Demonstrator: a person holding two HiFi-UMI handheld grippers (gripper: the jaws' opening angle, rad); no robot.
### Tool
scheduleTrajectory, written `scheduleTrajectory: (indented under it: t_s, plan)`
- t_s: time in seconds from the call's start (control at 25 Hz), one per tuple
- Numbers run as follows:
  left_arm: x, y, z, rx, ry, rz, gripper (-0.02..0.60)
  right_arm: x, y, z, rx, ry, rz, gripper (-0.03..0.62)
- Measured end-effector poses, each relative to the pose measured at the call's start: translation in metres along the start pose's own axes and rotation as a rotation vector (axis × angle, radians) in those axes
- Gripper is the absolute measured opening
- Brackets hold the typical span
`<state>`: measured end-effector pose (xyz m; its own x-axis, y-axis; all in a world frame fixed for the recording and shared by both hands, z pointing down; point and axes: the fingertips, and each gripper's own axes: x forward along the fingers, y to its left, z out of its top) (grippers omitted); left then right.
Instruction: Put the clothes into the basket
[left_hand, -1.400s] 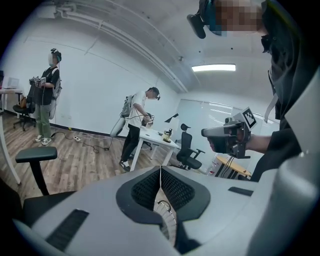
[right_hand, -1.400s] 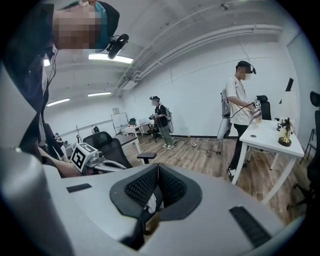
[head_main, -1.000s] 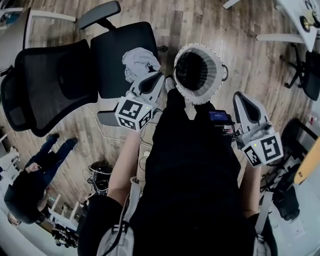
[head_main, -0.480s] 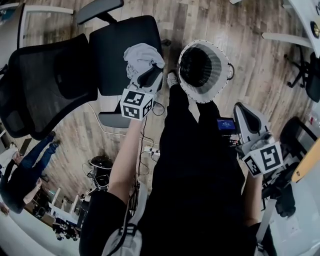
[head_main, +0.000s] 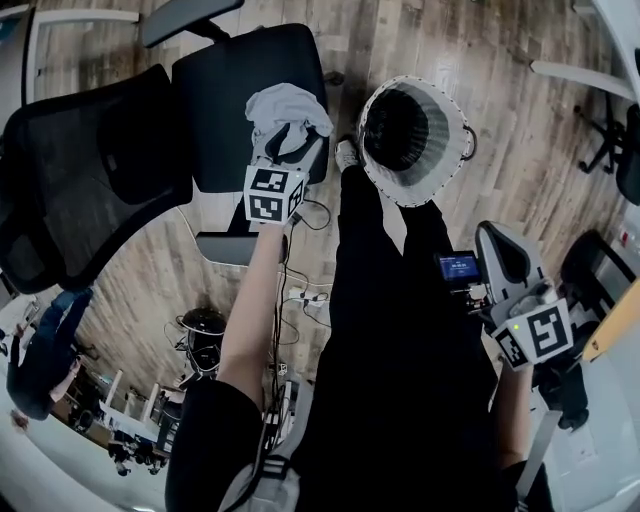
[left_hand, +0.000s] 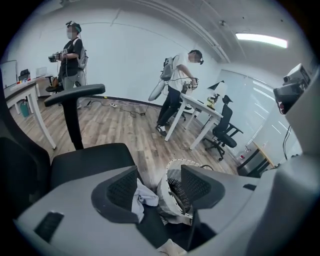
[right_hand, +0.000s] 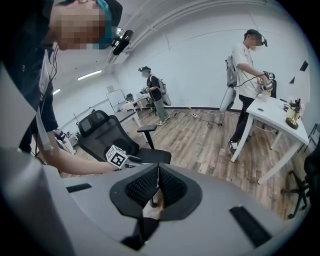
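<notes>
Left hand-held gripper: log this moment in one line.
left hand-held gripper: jaws opening at cloth; cloth: on chair seat; right hand-held gripper: shut; basket: on floor

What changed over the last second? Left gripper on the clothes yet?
The left gripper has come down to the grey garment on the chair seat, its jaws opening with cloth between them, not gripped yet. The right gripper sank slightly, shut. Garment and basket stayed put.

The person wears a black short-sleeved top (head_main: 380, 440) and black trousers (head_main: 365, 230), and the left gripper (head_main: 283, 140) and right gripper (head_main: 497, 238) are pale grey with black ribbed fingers (left_hand: 122, 190) and white cubes (head_main: 272, 194) bearing black square markers.
</notes>
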<state>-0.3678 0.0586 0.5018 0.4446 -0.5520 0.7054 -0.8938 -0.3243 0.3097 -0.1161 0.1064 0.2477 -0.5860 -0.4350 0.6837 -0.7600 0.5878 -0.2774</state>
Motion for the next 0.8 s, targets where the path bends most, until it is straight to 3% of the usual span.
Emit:
scheduleTrajectory:
  t_s: [0.44, 0.8]
  plan:
    - [0.038, 0.043, -0.044, 0.011, 0.113, 0.048, 0.341, 0.018, -0.009, -0.016, 0.023, 0.074, -0.001, 0.017]
    - [0.076, 0.075, -0.065, 0.274, 0.171, 0.035, 0.422, 0.047, -0.003, -0.017, 0.028, 0.087, 0.034, 0.017]
